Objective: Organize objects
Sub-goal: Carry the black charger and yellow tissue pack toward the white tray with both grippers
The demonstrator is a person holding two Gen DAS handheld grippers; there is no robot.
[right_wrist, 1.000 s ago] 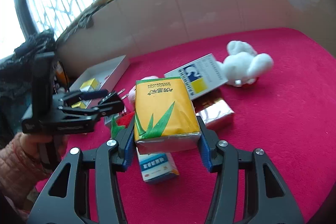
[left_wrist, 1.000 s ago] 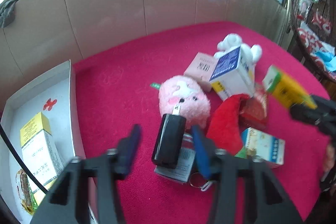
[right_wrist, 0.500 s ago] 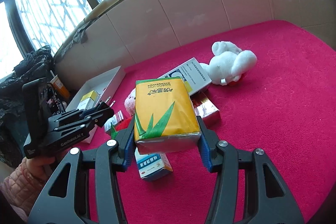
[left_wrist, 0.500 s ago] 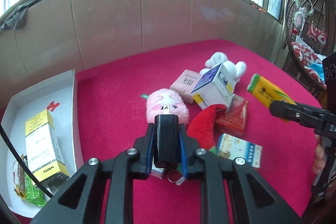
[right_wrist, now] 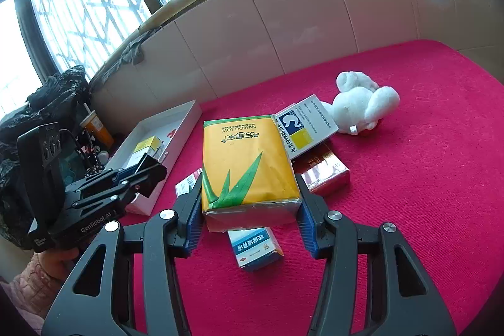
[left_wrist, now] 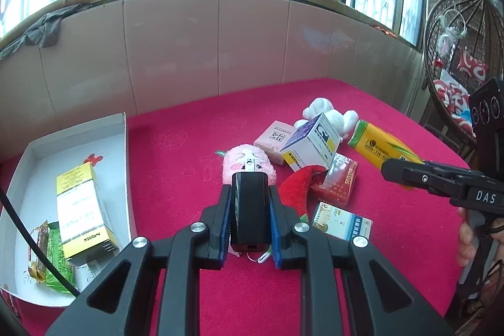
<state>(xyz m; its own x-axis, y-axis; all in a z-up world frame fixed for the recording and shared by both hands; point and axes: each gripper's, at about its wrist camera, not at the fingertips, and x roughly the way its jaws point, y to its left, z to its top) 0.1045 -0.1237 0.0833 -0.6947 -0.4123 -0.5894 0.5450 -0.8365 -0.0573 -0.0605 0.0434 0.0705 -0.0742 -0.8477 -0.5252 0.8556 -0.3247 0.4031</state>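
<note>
The left gripper has its blue fingers pressed tight on both sides of a black charger. The charger is held up in the air above the red bench, and its metal prongs point away from the camera. The pink plush toy lies on the bench right behind it.

The right gripper holds a yellow tissue pack with green leaves printed on it. Its fingers squeeze the near end of the pack from both sides, and the pack is lifted off the bench.

A white tray sits at the left side of the bench. Inside it lies a yellow and white box, with a green snack packet beside it.

The other things lie in a heap in the middle of the bench. A blue and white box leans up on one edge, touching a pink box on its left. A white plush toy lies just behind them. A shiny red box lies flat near a red cloth hat. A small white and blue box lies nearest, under the raised tissue pack in the right wrist view.

A hand in a pink sleeve grips the handle of the left gripper.
</note>
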